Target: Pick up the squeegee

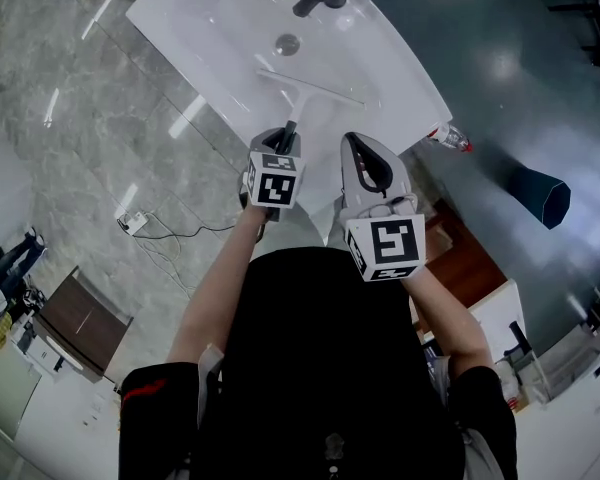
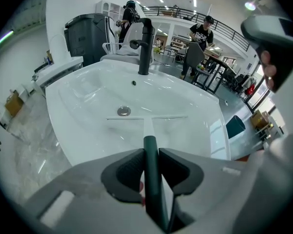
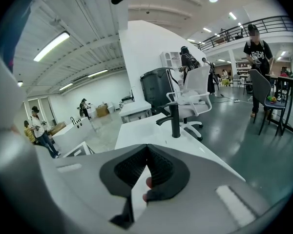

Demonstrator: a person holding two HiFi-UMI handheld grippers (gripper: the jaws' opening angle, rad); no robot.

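Your left gripper point(image 2: 150, 155) has its ribbed black fingers point(image 2: 129, 167) clamped on the dark, round handle of the squeegee point(image 2: 148, 126). The handle runs straight away from you toward the drain point(image 2: 124, 111). Its white neck ends in a long, thin blade set crosswise inside the glossy white sink point(image 2: 83, 89), just short of the drain. A black faucet point(image 2: 145, 45) stands at the far rim. Your right gripper point(image 3: 147, 150) is pressed closed on nothing, just beside the left.
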